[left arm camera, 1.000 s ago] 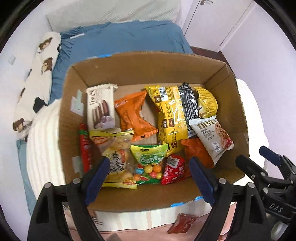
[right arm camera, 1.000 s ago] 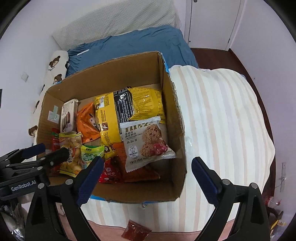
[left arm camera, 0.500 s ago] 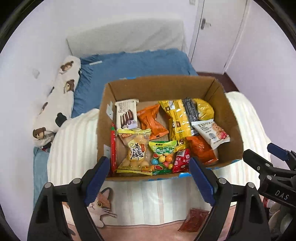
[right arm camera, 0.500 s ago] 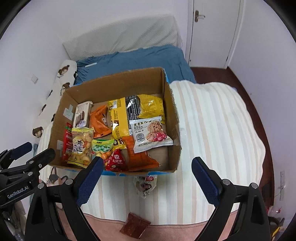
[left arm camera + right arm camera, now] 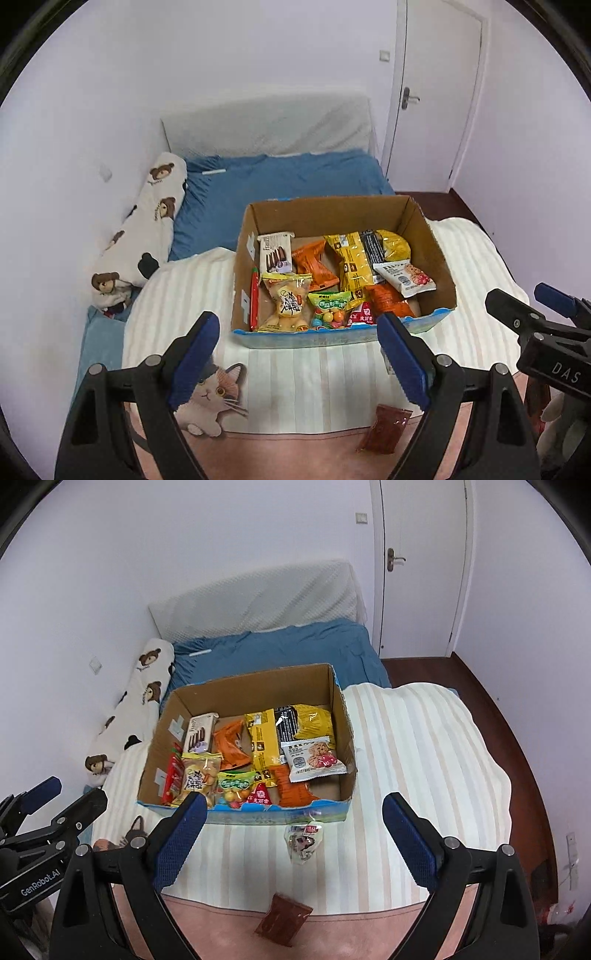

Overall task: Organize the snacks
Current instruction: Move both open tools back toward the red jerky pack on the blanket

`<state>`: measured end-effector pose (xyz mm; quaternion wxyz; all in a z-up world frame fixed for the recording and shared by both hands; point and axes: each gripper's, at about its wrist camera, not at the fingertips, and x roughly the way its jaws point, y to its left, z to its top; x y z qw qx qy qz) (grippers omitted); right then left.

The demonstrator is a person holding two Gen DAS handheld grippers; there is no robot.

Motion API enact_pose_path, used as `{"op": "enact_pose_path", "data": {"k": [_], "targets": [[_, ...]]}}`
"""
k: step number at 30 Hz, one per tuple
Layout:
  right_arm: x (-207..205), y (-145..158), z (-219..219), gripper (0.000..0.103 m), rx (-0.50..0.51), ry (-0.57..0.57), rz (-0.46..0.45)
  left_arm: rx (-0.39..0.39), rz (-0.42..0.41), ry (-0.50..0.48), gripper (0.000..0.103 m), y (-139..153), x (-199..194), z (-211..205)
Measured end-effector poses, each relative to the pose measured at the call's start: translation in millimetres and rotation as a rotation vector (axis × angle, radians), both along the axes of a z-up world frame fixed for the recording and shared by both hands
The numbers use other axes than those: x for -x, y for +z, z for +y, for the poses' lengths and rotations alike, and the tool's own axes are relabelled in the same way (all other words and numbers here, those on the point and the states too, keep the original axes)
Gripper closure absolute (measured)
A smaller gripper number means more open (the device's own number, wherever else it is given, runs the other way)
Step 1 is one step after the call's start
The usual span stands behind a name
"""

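An open cardboard box (image 5: 432,236) (image 5: 343,723) sits on a striped blanket on the bed and holds several snack packets. A dark red packet (image 5: 386,428) (image 5: 283,918) lies on the pink sheet in front of it. A small clear packet (image 5: 304,840) lies just in front of the box. My left gripper (image 5: 299,360) is open and empty, held back above the bed's near edge. My right gripper (image 5: 291,843) is open and empty too, to the right of the left one.
A bear-print bolster (image 5: 144,236) lies along the left wall. A blue sheet (image 5: 288,177) and a white pillow (image 5: 266,125) are behind the box. A door (image 5: 436,92) stands at the back right. Dark floor (image 5: 517,709) borders the bed's right side.
Both grippers have pulled back and up from over the box, so the box looks smaller and the whole bed, the wall and the two loose packets have come into view.
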<state>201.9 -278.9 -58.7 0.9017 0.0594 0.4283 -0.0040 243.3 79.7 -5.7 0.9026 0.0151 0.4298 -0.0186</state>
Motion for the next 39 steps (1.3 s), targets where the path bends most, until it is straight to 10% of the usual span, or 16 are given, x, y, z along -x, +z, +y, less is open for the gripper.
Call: {"op": "enact_pose_path", "data": {"k": [17, 22, 39], "targets": [[40, -19, -20, 0.004, -0.087, -0.033, 0.023, 0.024, 0.016, -0.013, 0.014, -18, 28, -9], [49, -85, -47, 0.004, -0.165, -0.109, 0.167, 0.133, 0.099, -0.096, 0.0, -70, 29, -23], [88, -235, -125, 0.004, -0.192, -0.295, 0.458, 0.038, 0.611, -0.273, 0.0, -282, 29, -137]]}}
